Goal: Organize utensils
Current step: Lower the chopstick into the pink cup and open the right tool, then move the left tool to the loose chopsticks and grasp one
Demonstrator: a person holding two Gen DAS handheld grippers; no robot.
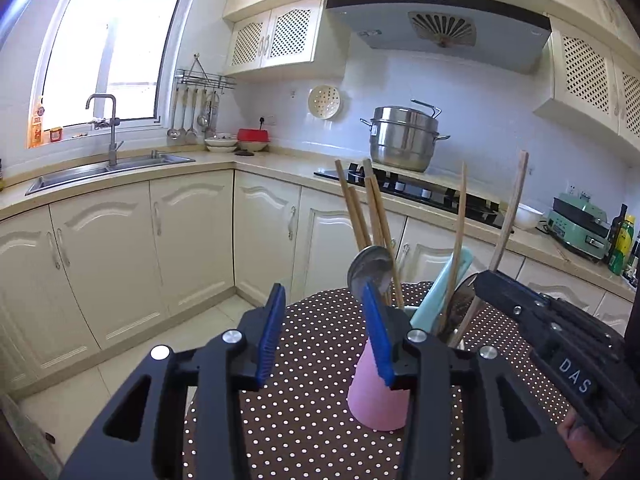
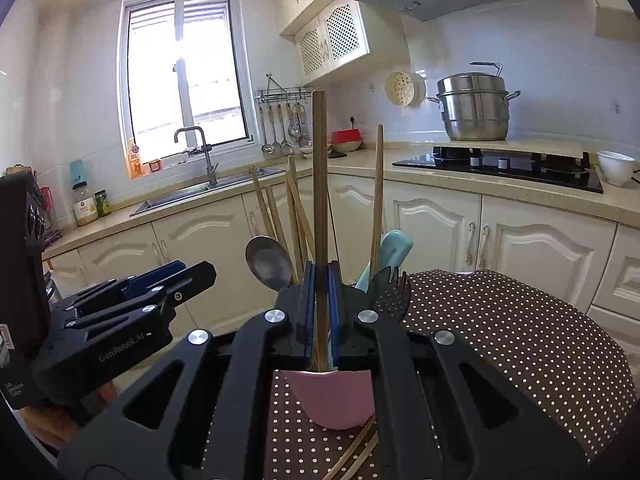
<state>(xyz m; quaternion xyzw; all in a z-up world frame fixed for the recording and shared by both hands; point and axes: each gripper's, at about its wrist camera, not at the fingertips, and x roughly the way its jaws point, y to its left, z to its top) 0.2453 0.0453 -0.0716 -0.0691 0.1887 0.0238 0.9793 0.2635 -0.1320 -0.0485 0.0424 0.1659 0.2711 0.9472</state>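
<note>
Right tongs [image 2: 321, 312]: blue pads pressed onto the wooden handle of a pink-headed silicone spatula [image 2: 334, 400], held upright above the brown white-dotted cloth covering the bench [image 2: 520, 340]; loose chopsticks [image 2: 356, 456] lie on the cloth beneath; left tongs [image 1: 324, 340]: spread, nothing between the pads; housing lettering reads "GenRobot.AI" on the left unit, "DAS" on the right; just beyond, a utensil holder [image 1: 416, 312], mostly hidden, carries a metal spoon [image 1: 370, 268], wooden chopsticks, a pale-blue spatula [image 1: 440, 292]; farther, a steel steamer pot [image 2: 474, 106] on the black hob [image 2: 500, 168].
</note>
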